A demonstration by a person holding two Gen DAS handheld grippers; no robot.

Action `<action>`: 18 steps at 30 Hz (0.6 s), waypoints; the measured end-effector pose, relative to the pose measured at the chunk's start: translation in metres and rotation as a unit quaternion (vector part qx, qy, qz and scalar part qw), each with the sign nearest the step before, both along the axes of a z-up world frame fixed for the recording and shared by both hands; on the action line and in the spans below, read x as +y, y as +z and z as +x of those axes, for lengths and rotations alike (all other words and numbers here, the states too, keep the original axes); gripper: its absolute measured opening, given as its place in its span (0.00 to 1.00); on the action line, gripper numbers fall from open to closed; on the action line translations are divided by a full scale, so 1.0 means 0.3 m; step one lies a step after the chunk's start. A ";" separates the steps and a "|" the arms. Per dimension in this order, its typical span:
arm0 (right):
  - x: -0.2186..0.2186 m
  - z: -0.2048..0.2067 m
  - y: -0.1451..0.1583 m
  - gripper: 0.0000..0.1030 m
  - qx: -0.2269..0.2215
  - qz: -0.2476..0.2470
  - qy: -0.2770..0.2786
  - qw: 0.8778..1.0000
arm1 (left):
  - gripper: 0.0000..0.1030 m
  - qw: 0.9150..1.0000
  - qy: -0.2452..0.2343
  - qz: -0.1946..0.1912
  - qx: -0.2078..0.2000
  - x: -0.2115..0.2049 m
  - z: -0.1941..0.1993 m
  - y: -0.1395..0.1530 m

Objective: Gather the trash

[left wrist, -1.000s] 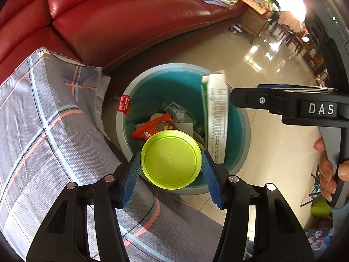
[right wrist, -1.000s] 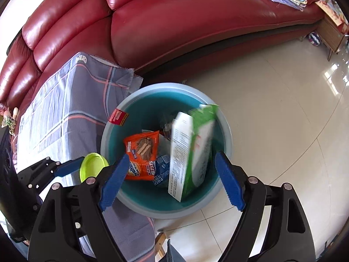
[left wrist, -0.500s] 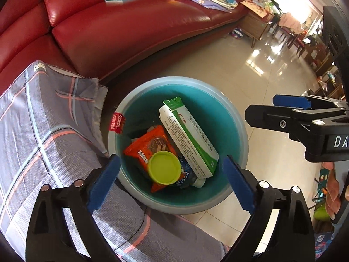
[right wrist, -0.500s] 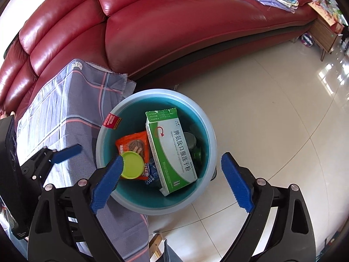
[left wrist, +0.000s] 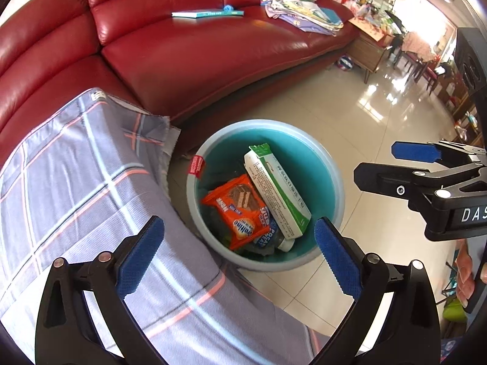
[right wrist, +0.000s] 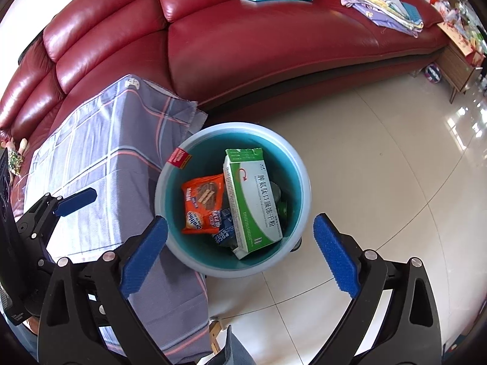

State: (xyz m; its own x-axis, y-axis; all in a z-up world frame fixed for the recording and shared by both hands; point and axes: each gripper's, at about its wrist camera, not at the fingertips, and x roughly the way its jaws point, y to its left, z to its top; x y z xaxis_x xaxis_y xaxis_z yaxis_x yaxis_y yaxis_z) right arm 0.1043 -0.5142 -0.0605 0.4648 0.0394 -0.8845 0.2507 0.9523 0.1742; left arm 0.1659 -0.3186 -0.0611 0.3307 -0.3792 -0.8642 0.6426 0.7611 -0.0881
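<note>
1. Left wrist view: the left tongs [left wrist: 239, 251] stand spread wide with nothing between their blue pads, their jaws having just been opening; they hang over the near rim of the round teal plastic bin [left wrist: 330, 164].
2. Right wrist view: the right tongs [right wrist: 240, 251] are likewise spread wide and empty, their jaws having just been opening, above the same bin [right wrist: 299, 164].
3. Inside the bin lies the trash: a white-and-green cardboard medicine box [right wrist: 254, 203] leaning aslant, an orange biscuit wrapper [right wrist: 202, 205] just beside it on the left, and a blue packet [right wrist: 223, 231] partly hidden under both.
4. A red label [right wrist: 179, 158] hangs on the bin's rim.
5. The bin stands on the pale tiled floor [right wrist: 380, 167], touching a desk covered by a grey checked cloth [right wrist: 100, 149], in front of a red leather sofa [right wrist: 258, 48].
</note>
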 end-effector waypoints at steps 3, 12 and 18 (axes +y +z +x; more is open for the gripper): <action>0.035 -0.033 0.034 0.91 -0.009 -0.007 0.007 1.000 | 0.96 1.000 0.011 -0.007 -0.010 0.055 -0.037 0.043; 0.137 -0.153 0.102 0.93 -0.022 -0.017 0.022 0.999 | 0.96 0.999 0.030 -0.022 -0.027 0.212 -0.159 0.151; 0.199 -0.234 0.130 0.94 -0.027 -0.031 0.032 0.999 | 0.96 0.998 0.053 -0.021 -0.029 0.305 -0.227 0.180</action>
